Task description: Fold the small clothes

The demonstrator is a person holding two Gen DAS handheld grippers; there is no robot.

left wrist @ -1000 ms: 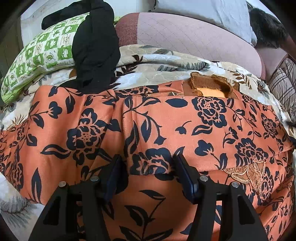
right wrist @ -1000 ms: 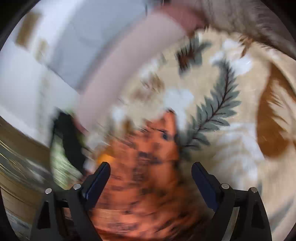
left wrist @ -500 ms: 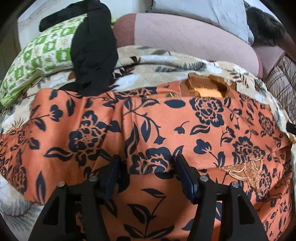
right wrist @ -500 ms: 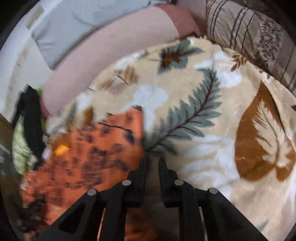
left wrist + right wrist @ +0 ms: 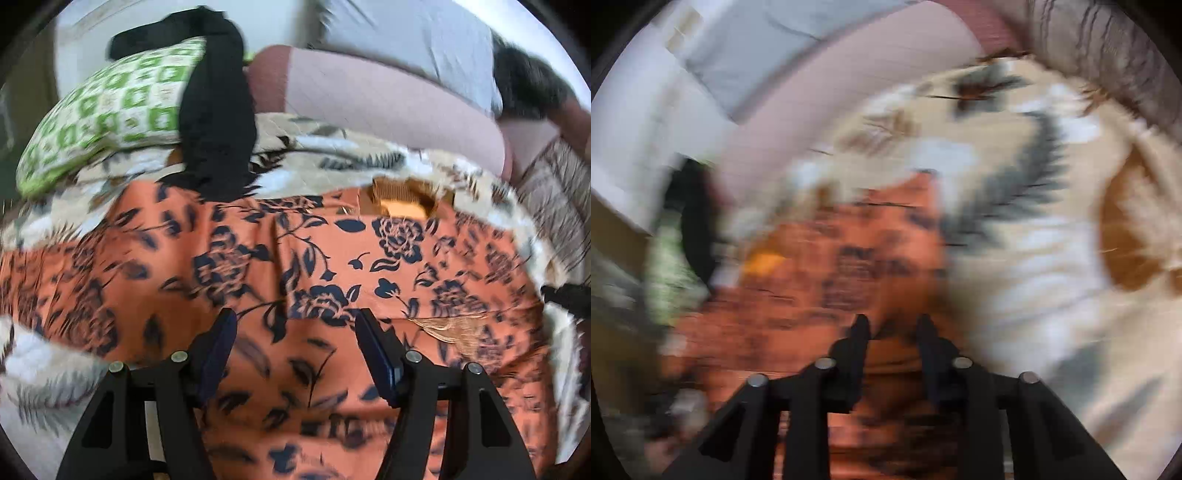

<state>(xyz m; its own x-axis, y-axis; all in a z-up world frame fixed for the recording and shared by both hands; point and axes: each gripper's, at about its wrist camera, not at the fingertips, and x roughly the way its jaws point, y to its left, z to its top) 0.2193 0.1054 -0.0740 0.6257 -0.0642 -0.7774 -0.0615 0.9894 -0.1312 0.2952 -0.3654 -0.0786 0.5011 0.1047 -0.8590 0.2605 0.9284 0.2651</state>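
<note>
Orange floral garment (image 5: 388,254) lies under both downward-tilted tools, left tool (image 5: 295,326) opening wide, right tool (image 5: 892,328) opening narrowly.

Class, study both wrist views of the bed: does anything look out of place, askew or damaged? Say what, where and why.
One oddity: a black garment hangs draped over the green checked pillow, its end trailing onto the leaf-print blanket beside the orange floral garment, not laid flat for folding. The right wrist view is too blurred to show damage.
</note>
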